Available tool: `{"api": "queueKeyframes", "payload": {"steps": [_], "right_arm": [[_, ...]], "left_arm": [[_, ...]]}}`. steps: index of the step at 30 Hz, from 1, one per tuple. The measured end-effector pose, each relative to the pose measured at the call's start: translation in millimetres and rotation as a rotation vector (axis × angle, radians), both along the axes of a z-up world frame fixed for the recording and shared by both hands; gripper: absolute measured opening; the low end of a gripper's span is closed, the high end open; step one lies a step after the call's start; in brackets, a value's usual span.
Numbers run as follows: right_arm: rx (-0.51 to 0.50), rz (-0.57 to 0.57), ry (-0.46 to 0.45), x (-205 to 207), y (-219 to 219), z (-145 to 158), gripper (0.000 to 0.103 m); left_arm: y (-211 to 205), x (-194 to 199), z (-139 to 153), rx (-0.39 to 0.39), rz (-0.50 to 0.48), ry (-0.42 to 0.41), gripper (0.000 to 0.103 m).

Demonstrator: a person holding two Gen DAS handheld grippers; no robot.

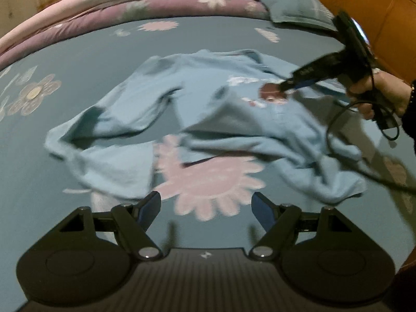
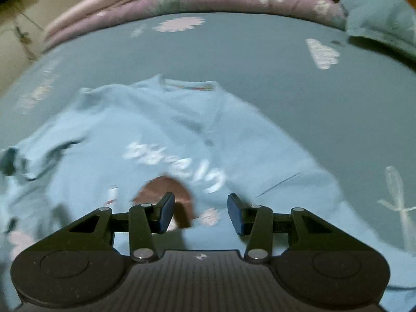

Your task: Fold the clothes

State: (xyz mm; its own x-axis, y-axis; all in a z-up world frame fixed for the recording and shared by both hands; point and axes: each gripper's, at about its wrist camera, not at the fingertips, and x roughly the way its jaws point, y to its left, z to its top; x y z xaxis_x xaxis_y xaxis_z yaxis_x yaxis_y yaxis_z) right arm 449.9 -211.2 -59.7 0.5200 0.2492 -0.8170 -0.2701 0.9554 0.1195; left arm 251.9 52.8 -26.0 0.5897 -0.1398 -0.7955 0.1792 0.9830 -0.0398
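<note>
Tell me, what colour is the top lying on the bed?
Light blue top, with white lettering and a brown round print; clearest in the right wrist view.

Two wrist fisheye views looking steeply down onto a bed.

The left wrist view sits low over the bedsheet, taking in the whole light blue top at mid-frame, its own left gripper along the bottom edge and the right gripper at upper right. The right wrist view hangs closer over the same top, the right gripper at the bottom. Both share the top and the folded quilts along the upper edge.
</note>
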Motion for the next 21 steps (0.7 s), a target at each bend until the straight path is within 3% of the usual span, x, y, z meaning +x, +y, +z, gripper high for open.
{"api": "queueKeyframes", "payload": {"steps": [5,13,17,21], "right_arm": [[-0.120,-0.088,-0.036,24,-10,9,0.050],[-0.302,-0.237,-0.105,90,-27,17,0.051],[-0.251,-0.309,-0.098,109,-42,26,0.051],[-0.129,-0.321,-0.088,94,-54,34,0.053]], "left_arm": [[37,-2,-5,-0.031,0.055,-0.003,0.077],[63,-9,-9,-0.044,0.081,0.001,0.077],[65,-11,-8,-0.041,0.080,-0.003,0.077],[63,-11,-7,-0.042,0.066,-0.005,0.077]]}}
